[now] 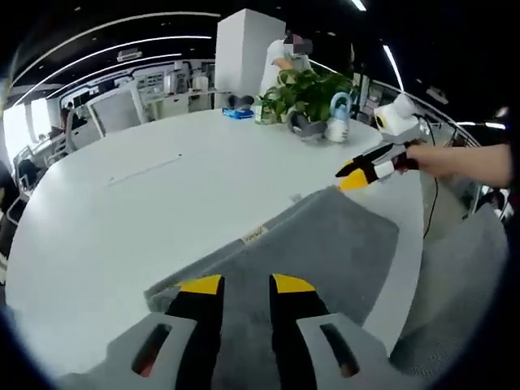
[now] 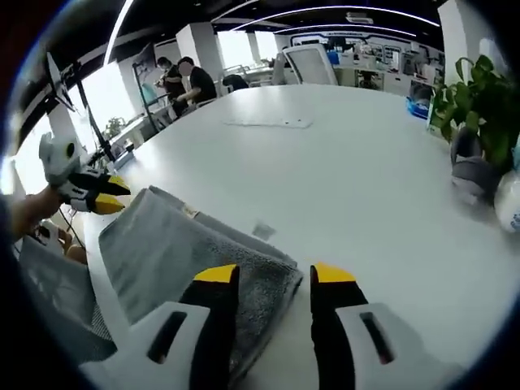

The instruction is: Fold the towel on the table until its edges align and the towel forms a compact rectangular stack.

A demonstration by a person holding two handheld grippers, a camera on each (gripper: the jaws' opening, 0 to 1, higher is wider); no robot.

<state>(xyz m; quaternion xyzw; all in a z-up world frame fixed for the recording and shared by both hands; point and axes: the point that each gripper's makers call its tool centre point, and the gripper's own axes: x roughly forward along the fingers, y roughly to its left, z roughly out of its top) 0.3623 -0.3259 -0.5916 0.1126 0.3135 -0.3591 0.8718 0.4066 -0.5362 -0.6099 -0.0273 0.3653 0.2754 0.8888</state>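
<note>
Open-plan office; work surface is a large white table (image 1: 162, 195). In the left gripper view my left claw (image 1: 246, 283) hangs over the grey towel (image 1: 325, 244), jaws spread, nothing between them; the towel lies folded directly beneath and ahead of the tips. A small label (image 1: 254, 236) sits on the towel edge just ahead-left of the jaws. My right claw (image 1: 355, 174) shows beyond the towel's far corner, and whether it is spread or pinching I cannot tell there. In the right gripper view the right claw (image 2: 274, 274) stands spread, empty, its left jaw over the towel's thick folded edge. Beyond it: potted plant (image 1: 305, 93), blue-and-white bottle (image 1: 338, 118).
</note>
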